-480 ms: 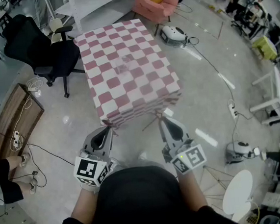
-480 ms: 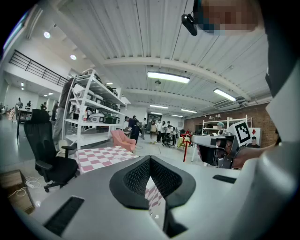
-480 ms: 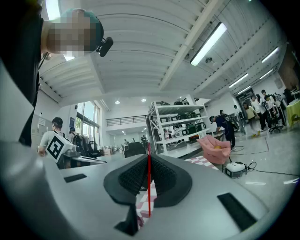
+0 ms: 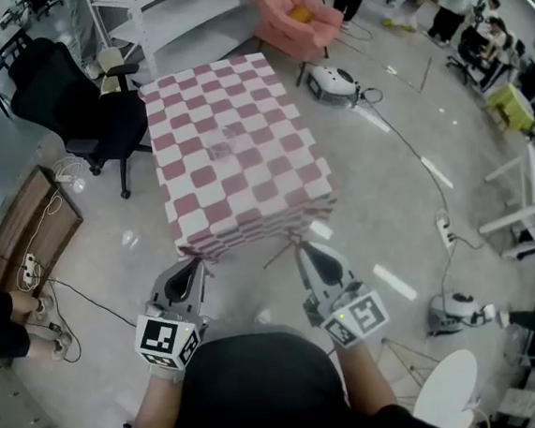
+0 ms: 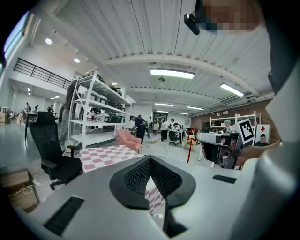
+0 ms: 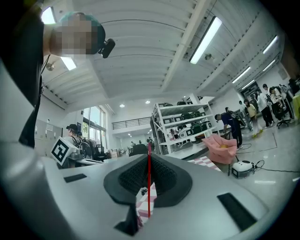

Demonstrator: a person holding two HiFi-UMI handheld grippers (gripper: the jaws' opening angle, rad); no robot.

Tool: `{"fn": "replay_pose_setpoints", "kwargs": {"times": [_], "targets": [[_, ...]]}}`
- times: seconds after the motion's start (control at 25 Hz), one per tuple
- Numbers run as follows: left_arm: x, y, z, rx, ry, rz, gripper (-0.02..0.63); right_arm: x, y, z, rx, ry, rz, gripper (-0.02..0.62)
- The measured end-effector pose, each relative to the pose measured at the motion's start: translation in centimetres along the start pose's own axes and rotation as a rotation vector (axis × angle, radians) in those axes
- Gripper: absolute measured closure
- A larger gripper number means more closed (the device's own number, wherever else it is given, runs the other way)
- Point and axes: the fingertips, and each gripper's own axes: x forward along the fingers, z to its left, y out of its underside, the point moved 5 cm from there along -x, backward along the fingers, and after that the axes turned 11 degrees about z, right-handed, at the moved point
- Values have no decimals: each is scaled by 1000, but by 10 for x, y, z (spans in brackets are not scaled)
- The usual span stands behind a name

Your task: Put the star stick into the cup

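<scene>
I see the star stick [image 6: 149, 187] as a thin red line running straight up the middle of the right gripper view, pinched between the two dark ribbed pads. The right gripper [image 4: 301, 248] is fully clamped on it. In the left gripper view the same stick stands off to the side with its red star outline at the top end, just beside the right gripper's body.

My left gripper [image 4: 197, 262] has its jaws together at the tips with nothing between them. Only a sliver of checked cloth shows through the gap behind the pads.

Both grippers sit side by side and low in the head view. They are over the pale floor, just short of the near edge of the table [image 4: 234, 155], which is draped in a red-and-white checked cloth. I cannot make out any object on it for certain.

The only print I can read off is the black-and-white square pattern on each marker cube [image 4: 170, 340]. It has no letters.

Further out, a black office chair [image 4: 69, 105] stands left of the table and a pink armchair [image 4: 293, 13] beyond it. White shelving [image 4: 173, 10] runs along the back.
</scene>
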Motion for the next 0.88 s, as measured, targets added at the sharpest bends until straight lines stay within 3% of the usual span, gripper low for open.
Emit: {"fn": "replay_pose_setpoints", "kwargs": {"times": [0.4, 0.88], "targets": [[40, -9, 20, -2, 3, 24, 565, 33, -2, -39, 14, 10, 15, 568], [114, -55, 127, 2, 83, 3, 565, 154, -38, -69, -7, 70, 22, 568]]}}
